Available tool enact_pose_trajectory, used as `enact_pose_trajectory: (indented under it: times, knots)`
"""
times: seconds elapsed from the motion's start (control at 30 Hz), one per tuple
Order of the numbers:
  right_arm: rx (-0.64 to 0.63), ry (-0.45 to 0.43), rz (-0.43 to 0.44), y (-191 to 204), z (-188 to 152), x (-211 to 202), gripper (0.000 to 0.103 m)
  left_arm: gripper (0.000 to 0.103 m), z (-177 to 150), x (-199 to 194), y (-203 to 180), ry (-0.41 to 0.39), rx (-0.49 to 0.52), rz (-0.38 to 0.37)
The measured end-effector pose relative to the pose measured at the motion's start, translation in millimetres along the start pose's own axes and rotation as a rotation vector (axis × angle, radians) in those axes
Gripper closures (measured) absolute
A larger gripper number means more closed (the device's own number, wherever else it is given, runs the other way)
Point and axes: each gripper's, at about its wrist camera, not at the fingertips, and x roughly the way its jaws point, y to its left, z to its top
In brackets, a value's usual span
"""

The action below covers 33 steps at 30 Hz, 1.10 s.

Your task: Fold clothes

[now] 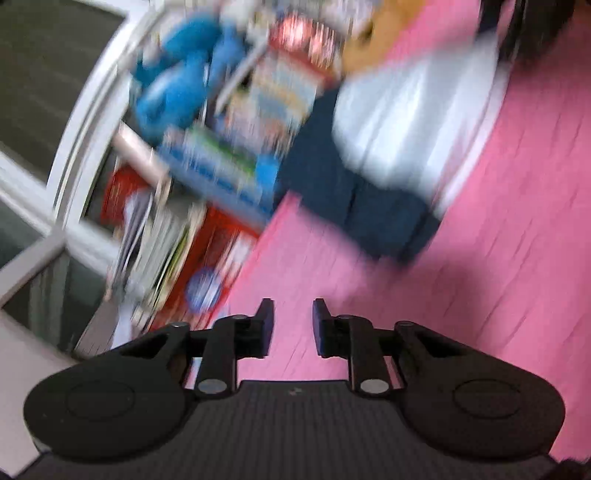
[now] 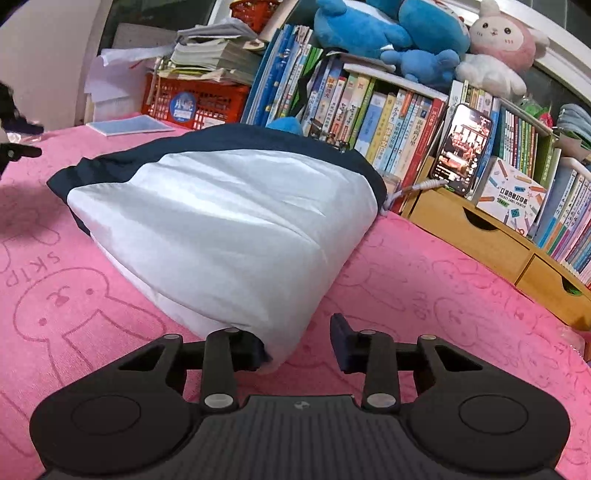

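A folded white and navy garment (image 2: 221, 229) lies in a puffy bundle on the pink towel (image 2: 424, 295) that covers the surface. My right gripper (image 2: 297, 343) is at the bundle's near corner. Its left finger (image 2: 251, 350) is tucked against the white fabric, its right finger (image 2: 341, 339) stands clear of it, and the pads do not press, so it is open. The left wrist view is blurred. There the garment (image 1: 406, 122) lies farther off, up and to the right. My left gripper (image 1: 293, 317) hangs over the bare pink towel (image 1: 480, 277), open by a narrow gap with nothing between its fingers.
Behind the garment stands a row of books (image 2: 388, 107) with blue and pink plush toys (image 2: 369, 26) on top. A phone (image 2: 463, 147) leans on wooden drawers (image 2: 480, 236). An orange crate (image 2: 195, 99) with stacked papers sits at the back left.
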Motion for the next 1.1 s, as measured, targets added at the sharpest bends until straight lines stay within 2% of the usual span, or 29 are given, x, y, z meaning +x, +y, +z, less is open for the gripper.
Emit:
enact_pose_trajectory:
  times: [0.07, 0.17, 0.23, 0.3, 0.33, 0.4, 0.47, 0.5, 0.6, 0.67, 0.8, 1.1]
  knots:
    - [0.002, 0.000, 0.003, -0.1, -0.1, 0.4, 0.066, 0.073, 25.4, -9.7, -9.8, -0.099, -0.027, -0.046]
    - [0.002, 0.000, 0.004, -0.4, 0.0, 0.7, 0.066, 0.073, 66.2, -5.0, -26.6, -0.191, -0.074, -0.111]
    - [0.003, -0.001, 0.006, -0.9, -0.2, 1.0, 0.066, 0.072, 91.1, 10.8, -42.3, -0.213, -0.098, -0.124]
    - [0.006, -0.001, 0.008, -1.8, -0.4, 1.6, 0.066, 0.073, 104.5, 30.8, -50.3, -0.184, -0.121, -0.132]
    - [0.013, 0.001, 0.008, -2.9, -0.6, 1.8, 0.066, 0.074, 107.0, 42.2, -53.6, -0.145, -0.122, -0.138]
    - [0.033, 0.008, 0.009, -6.1, -1.6, 2.1, 0.066, 0.074, 95.9, 61.6, -55.6, -0.100, -0.101, -0.120]
    - [0.058, 0.017, 0.013, -10.4, -3.2, 2.0, 0.065, 0.074, 79.2, 64.4, -48.2, -0.085, -0.094, -0.095]
    - [0.063, 0.019, 0.014, -11.8, -4.0, 1.0, 0.064, 0.074, 71.1, 64.4, -44.1, -0.037, -0.093, -0.085]
    - [0.062, 0.018, 0.008, -12.3, -5.9, -2.7, 0.063, 0.074, 32.4, 59.2, -27.8, 0.018, -0.117, -0.066]
    - [0.049, 0.014, 0.000, -10.1, -5.8, -4.3, 0.062, 0.074, 19.9, 53.3, -18.6, 0.021, -0.158, -0.076]
    - [0.015, 0.012, -0.021, -3.8, -5.4, -5.5, 0.062, 0.074, 21.4, 48.0, -24.5, 0.007, -0.070, -0.056]
    - [0.006, 0.011, -0.011, -1.4, -4.1, -6.8, 0.062, 0.073, 6.1, 38.6, 0.6, 0.037, -0.164, -0.147]
